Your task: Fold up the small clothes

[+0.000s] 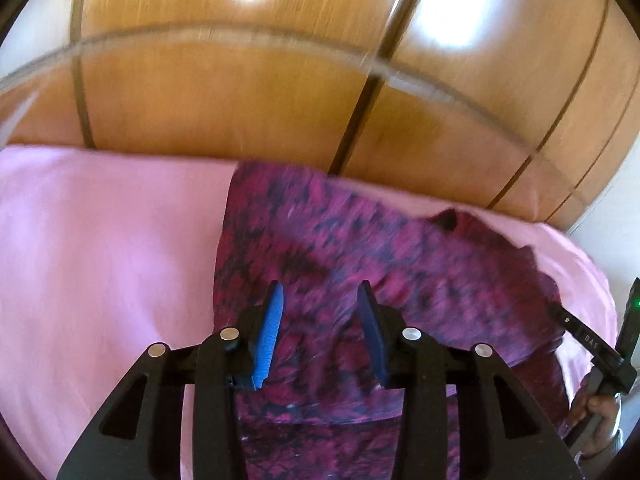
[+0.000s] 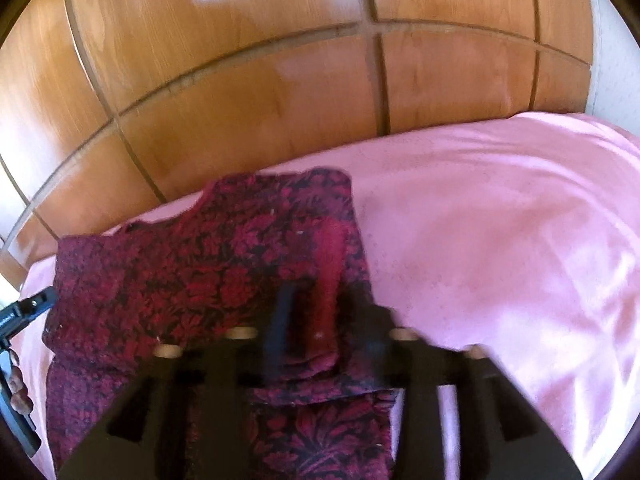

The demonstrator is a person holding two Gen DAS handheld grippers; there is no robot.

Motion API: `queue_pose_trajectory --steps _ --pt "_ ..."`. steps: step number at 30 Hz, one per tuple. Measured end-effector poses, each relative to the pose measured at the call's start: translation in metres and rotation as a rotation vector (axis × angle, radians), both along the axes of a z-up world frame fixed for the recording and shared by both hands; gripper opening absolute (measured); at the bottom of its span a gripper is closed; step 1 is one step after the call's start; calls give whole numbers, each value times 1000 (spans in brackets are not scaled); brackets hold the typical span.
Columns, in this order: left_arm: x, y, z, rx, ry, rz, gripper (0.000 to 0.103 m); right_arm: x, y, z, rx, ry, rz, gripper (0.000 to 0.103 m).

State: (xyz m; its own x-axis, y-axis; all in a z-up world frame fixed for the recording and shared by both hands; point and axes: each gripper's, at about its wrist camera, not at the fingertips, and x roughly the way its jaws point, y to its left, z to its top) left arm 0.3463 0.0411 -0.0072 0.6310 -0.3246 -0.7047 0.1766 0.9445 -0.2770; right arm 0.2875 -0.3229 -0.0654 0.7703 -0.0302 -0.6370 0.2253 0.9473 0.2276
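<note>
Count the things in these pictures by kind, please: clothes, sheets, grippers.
Clothes: 1, the red-and-black patterned garment
Sheets: 1, the pink sheet
Grippers: 2, the left gripper and the right gripper
Total: 4

The left gripper [image 1: 320, 316] is a black frame with triangular cut-outs in its two angled arms and four round silver pins across its linkage. One finger carries a ribbed bright-blue pad [image 1: 269, 340]; the other pad is dark navy. The right gripper [image 2: 320, 332], blurred in its own view, has the same black frame and pale pins. Seen from the left camera, its side bears white letters and a small green light, and the hand [image 1: 600, 420] on its handle wears a grey cuff.
</note>
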Motion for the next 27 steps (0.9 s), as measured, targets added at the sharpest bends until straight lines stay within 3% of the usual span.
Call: queue_pose_trajectory --steps 4,7,11,13,14,16,18,22,23,25,27 --pt "2 -12 20 18 -71 -39 39 -10 8 22 -31 -75 1 51" --pt "17 -23 22 44 -76 -54 39 -6 28 32 -35 -87 82 53" --pt "43 -22 0 76 13 -14 39 16 57 22 -69 -24 156 60" --pt "57 -14 -26 117 107 57 36 33 65 4 -104 42 157 61" --pt "59 -9 -37 88 126 72 35 40 67 -6 -128 70 156 61" --pt "52 -6 -41 72 85 85 34 44 67 -19 -157 54 154 63" --pt "45 -12 -39 113 54 93 34 43 71 -21 -186 39 151 64" --pt "27 -11 -24 120 17 166 34 40 69 -21 -170 29 154 65" --pt "18 -10 -20 132 2 190 37 39 69 -21 -167 27 156 66" --pt "-7 -8 -13 147 -12 244 53 42 71 -22 -169 25 156 69" --pt "-25 -4 -9 125 -13 254 53 40 71 -16 -178 20 154 80"
